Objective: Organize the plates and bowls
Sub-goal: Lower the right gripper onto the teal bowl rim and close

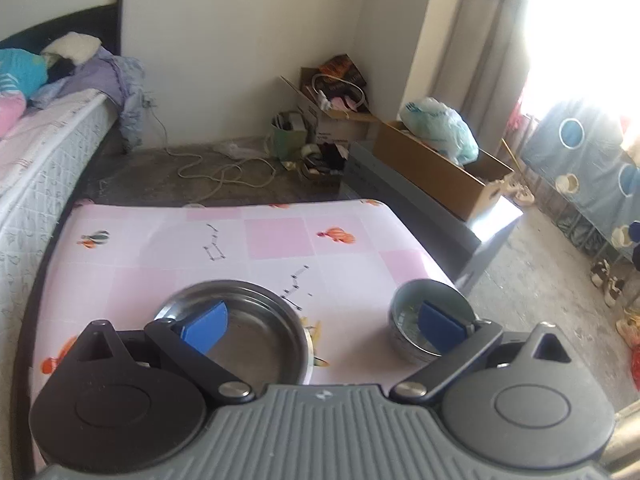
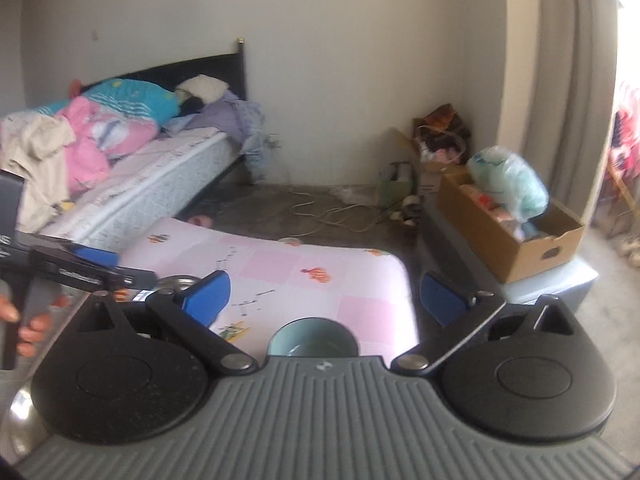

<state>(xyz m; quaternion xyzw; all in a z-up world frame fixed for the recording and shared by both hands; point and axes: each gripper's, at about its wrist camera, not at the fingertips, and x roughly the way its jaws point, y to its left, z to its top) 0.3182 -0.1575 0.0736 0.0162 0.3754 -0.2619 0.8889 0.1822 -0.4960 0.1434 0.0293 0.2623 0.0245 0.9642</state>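
Note:
A wide steel plate [image 1: 256,332] lies on the pink checked table [image 1: 180,248], under my left finger. A small bowl [image 1: 408,320], pale inside, stands to its right near the table's right edge, behind my right finger. My left gripper [image 1: 322,326] is open and empty, low over the table between the two dishes. In the right wrist view my right gripper [image 2: 326,300] is open and empty just above the small bowl [image 2: 312,342]. The left gripper [image 2: 96,268] shows at the left, over the steel plate [image 2: 180,281], held by a hand.
A bed [image 2: 140,184] with piled bedding stands left of the table. A grey bench [image 1: 424,208] with a cardboard box [image 1: 440,164] and a plastic bag [image 1: 440,128] stands on the right. Boxes and a loose cable [image 1: 224,172] lie on the floor beyond. Shoes [image 1: 600,276] line the right.

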